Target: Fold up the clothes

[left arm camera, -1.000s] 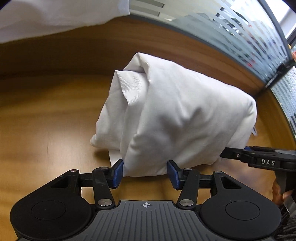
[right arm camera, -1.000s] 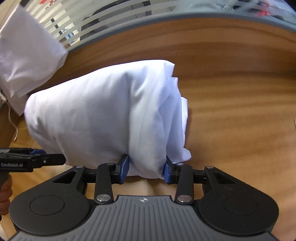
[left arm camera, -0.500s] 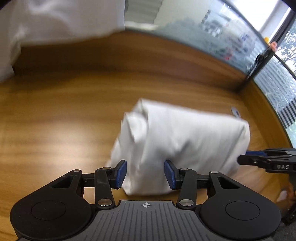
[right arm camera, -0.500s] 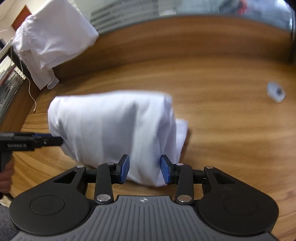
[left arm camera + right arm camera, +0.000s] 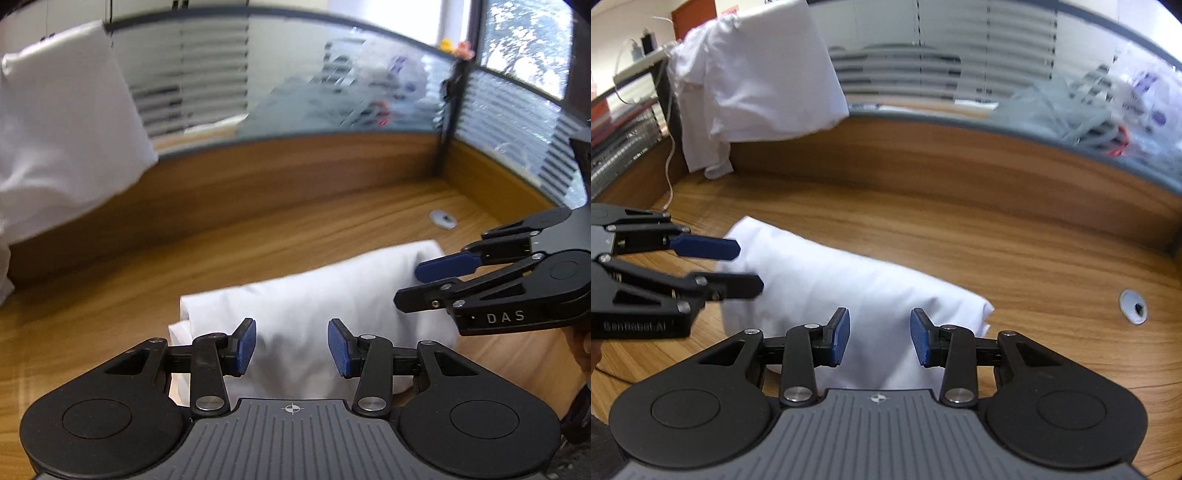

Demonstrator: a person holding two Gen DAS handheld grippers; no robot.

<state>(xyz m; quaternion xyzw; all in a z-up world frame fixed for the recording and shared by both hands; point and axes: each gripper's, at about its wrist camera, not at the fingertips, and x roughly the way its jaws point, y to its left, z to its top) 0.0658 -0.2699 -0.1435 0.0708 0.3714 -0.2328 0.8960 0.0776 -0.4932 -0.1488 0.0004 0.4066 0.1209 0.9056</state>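
Bright daylight from the window [image 5: 524, 40]; fisheye-bent edges, background softly blurred.

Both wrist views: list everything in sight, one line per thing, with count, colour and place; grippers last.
Folded garment: one, white, lying on the desk below both grippers.
Hanging clothes: a white bunch, draped over the partition at the far left.
Desk: one, wood grain, under everything.
Grommet: one, grey, set in the desk right of the garment.
Partition: striped frosted glass, along the desk's far edge.
Cable: one, white, hanging by the clothes.
Left gripper: black, blue pads, open above the garment's left end.
Right gripper: same, open above its right end.
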